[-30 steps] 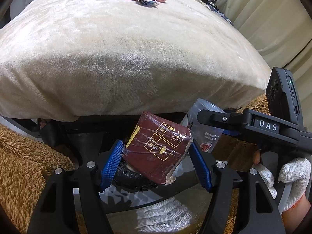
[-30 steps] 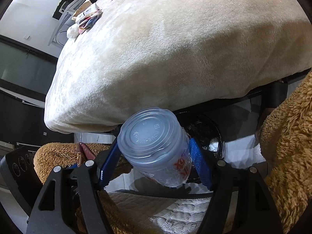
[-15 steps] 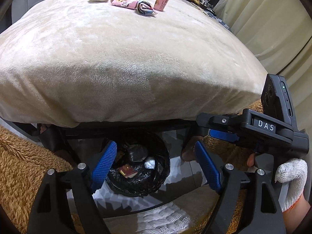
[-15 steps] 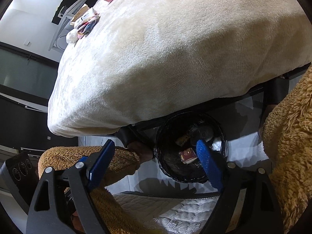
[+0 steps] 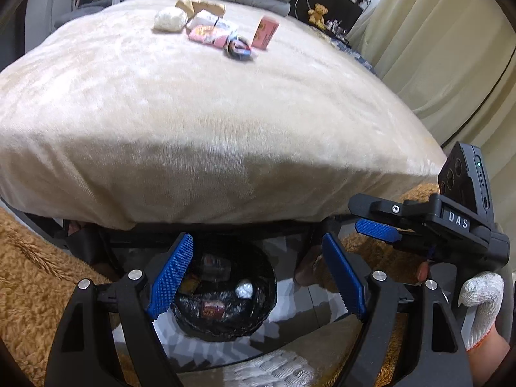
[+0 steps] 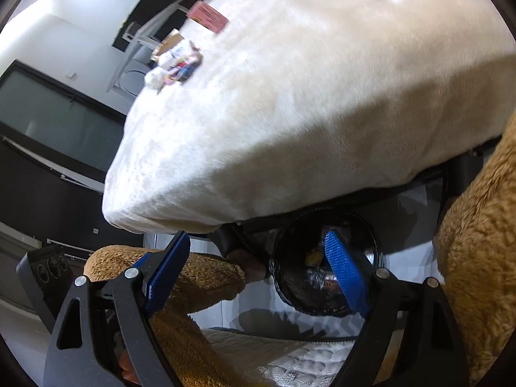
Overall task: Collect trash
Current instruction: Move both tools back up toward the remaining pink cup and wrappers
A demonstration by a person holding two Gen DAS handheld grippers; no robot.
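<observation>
While both grippers (image 5: 258, 274) (image 6: 258, 271) gape empty, the bin (image 5: 258, 319) faces mouth-up, trash (image 5: 213, 309) inside.

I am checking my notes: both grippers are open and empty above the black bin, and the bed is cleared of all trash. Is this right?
Not quite. The left wrist view shows trash on the bed. The left gripper and right gripper, open and empty, and the black bin are as stated.

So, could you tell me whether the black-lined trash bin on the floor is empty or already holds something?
It holds trash. Inside the trash bin lie a red wrapper, a crumpled white wad and other pieces.
</observation>
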